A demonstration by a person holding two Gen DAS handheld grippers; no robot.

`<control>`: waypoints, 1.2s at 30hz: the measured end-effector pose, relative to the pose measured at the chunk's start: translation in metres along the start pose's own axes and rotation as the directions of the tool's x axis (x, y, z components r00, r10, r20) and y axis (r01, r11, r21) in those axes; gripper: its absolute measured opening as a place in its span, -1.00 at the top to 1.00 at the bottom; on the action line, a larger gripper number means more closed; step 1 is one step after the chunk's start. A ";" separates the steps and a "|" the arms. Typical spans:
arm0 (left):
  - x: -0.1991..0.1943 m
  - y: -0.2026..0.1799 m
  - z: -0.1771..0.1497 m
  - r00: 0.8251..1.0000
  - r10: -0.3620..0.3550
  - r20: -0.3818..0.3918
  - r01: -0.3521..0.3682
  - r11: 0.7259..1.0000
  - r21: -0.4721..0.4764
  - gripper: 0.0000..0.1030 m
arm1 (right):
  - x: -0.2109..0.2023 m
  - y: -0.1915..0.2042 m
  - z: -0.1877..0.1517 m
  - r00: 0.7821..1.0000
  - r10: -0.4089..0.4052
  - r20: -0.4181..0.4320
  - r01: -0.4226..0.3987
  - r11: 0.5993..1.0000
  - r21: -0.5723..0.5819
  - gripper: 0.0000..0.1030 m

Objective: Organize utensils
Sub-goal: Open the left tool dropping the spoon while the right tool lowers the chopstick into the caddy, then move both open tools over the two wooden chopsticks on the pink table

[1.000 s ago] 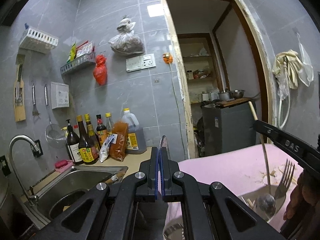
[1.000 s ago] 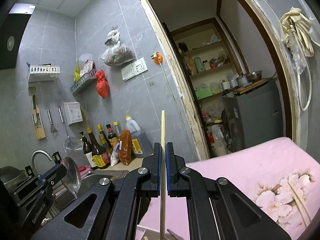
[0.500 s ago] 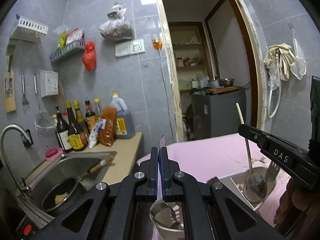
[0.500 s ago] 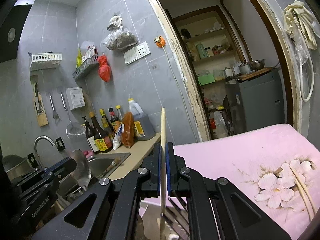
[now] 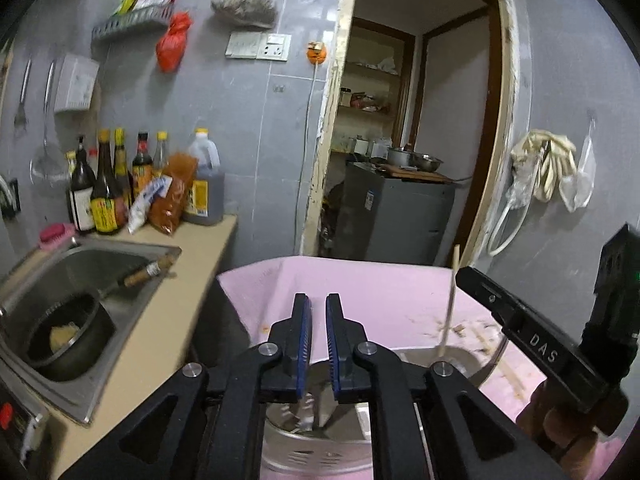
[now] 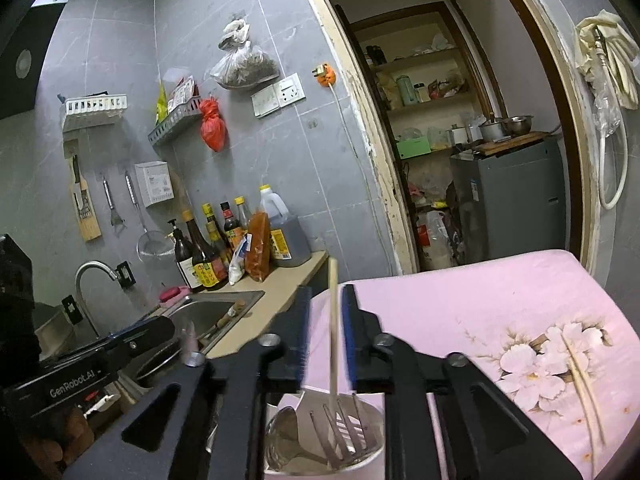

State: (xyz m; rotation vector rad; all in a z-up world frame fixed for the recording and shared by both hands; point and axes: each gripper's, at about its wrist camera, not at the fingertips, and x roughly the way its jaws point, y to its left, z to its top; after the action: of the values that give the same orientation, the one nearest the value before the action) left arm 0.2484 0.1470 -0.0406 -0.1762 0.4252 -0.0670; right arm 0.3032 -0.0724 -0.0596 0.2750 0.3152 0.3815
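My right gripper (image 6: 326, 300) is open, its jaws apart on either side of a wooden chopstick (image 6: 333, 320) that stands in a white utensil cup (image 6: 372, 462) with a fork (image 6: 340, 428) and a spoon (image 6: 284, 432). My left gripper (image 5: 317, 304) is open and empty above a perforated metal holder (image 5: 312, 452), where a blurred spoon handle (image 5: 306, 420) shows. The chopstick (image 5: 450, 300) and my right gripper's body also show at the right of the left wrist view. Two more chopsticks (image 6: 582, 384) lie on the pink flowered cloth (image 6: 460, 304).
A steel sink (image 5: 80, 280) with a dark pot (image 5: 68, 336) lies to the left, with sauce bottles (image 5: 108, 184) behind it on the counter. A doorway (image 5: 400, 140) opens behind the table onto a grey cabinet.
Both grippers have opened. The left one let go of the spoon over the metal holder. The right one let go of the chopstick, which now stands in the white cup.
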 end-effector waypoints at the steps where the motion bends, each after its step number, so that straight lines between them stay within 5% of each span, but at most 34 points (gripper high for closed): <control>1: -0.001 0.001 0.002 1.000 -0.002 -0.007 0.002 1.000 -0.024 0.74 | -0.003 0.000 0.003 1.000 -0.004 0.002 0.004 1.000 -0.001 0.56; 5: -0.006 0.002 0.008 1.000 -0.005 -0.002 0.005 0.996 -0.093 0.48 | -0.019 -0.006 0.017 0.999 -0.032 0.009 0.032 0.999 -0.003 0.45; 13: -0.018 -0.028 0.025 0.998 -0.018 0.056 0.023 0.996 -0.092 -0.04 | -0.064 -0.034 0.052 0.992 -0.117 0.054 0.117 0.993 -0.007 -0.35; 16: -0.022 -0.047 0.029 0.996 -0.017 0.085 0.024 0.997 -0.079 -0.36 | -0.080 -0.046 0.063 0.987 -0.146 0.072 0.148 0.989 -0.012 -0.64; 21: -0.028 -0.086 0.033 0.991 0.007 0.133 -0.003 1.000 -0.026 -0.89 | -0.106 -0.068 0.079 0.974 -0.201 0.103 0.205 0.978 -0.035 -0.84; 36: -0.018 -0.179 0.019 0.983 0.025 0.179 -0.031 0.999 0.029 -0.99 | -0.155 -0.138 0.096 0.949 -0.288 0.129 0.301 0.948 -0.102 -0.96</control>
State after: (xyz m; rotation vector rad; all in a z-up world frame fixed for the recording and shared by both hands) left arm 0.2350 -0.0238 0.0162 -0.1435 0.2470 -0.0299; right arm 0.2438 -0.2777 0.0227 0.1266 0.2172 0.0878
